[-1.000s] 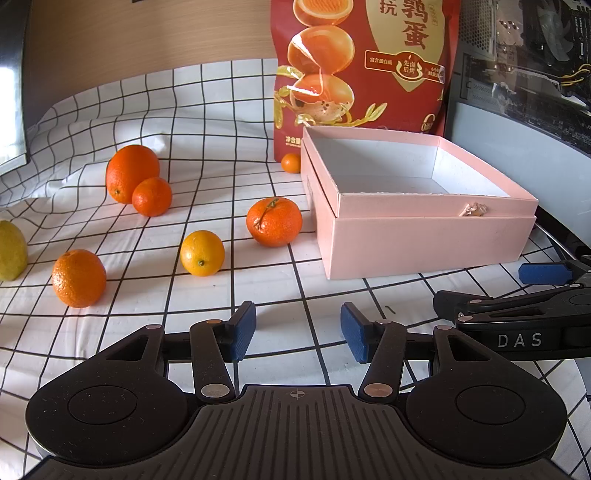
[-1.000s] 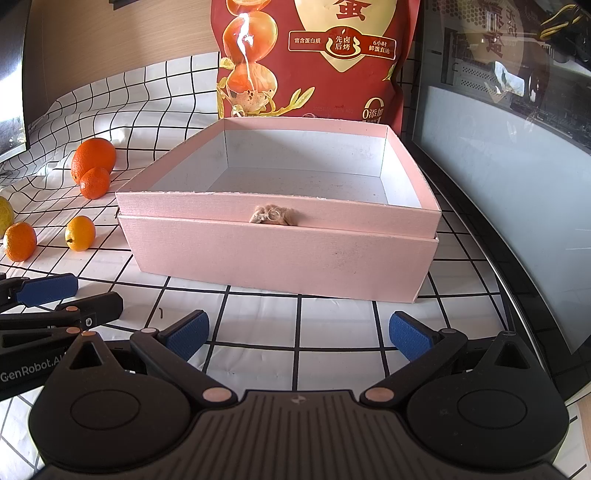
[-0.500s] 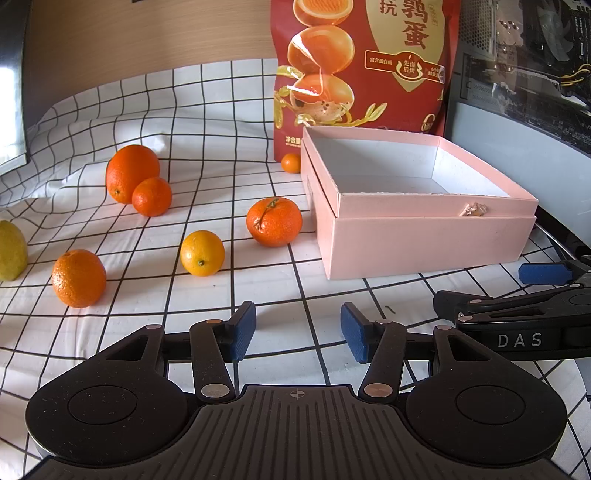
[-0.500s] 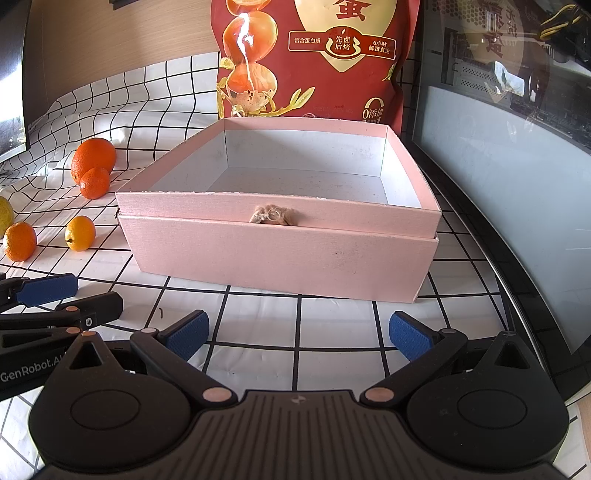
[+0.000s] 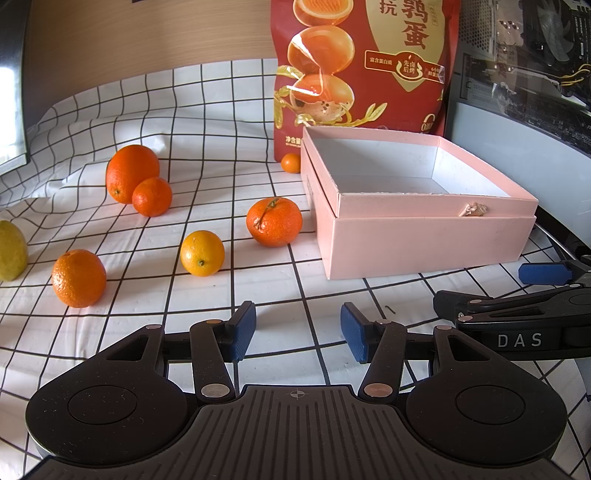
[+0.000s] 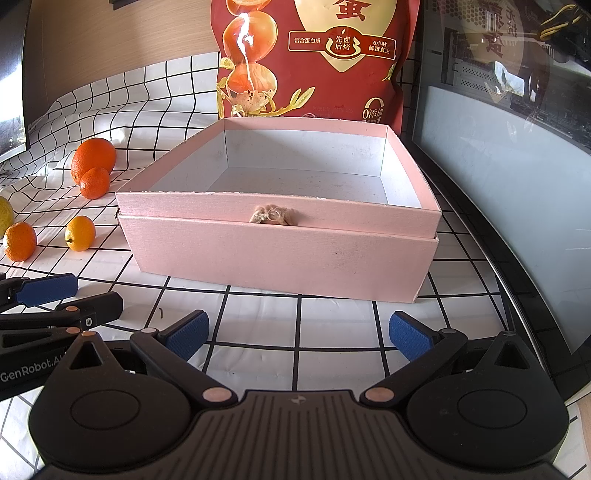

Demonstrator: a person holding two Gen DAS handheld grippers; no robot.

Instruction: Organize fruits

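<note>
An open pink box [image 5: 424, 240] [image 6: 280, 258] stands on the checked cloth, with nothing inside. Left of it lie several fruits: a stemmed mandarin [image 5: 274, 221], a small yellow-orange citrus [image 5: 202, 253] [image 6: 80, 233], an orange [image 5: 78, 278] [image 6: 20, 241], a big orange [image 5: 132, 173] [image 6: 93, 158] with a smaller one [image 5: 151, 196] [image 6: 94, 182] against it, a tiny one [image 5: 291, 163] behind the box corner, and a lemon [image 5: 11, 250] at the left edge. My left gripper [image 5: 298, 332] is open over bare cloth, short of the fruits. My right gripper [image 6: 299, 334] is open before the box front.
A tall red snack bag [image 5: 364, 70] [image 6: 314, 55] stands behind the box. A dark computer case with a glass panel [image 6: 517, 147] walls off the right side. A wooden wall [image 5: 147, 33] rises at the back. Each gripper shows at the edge of the other's view.
</note>
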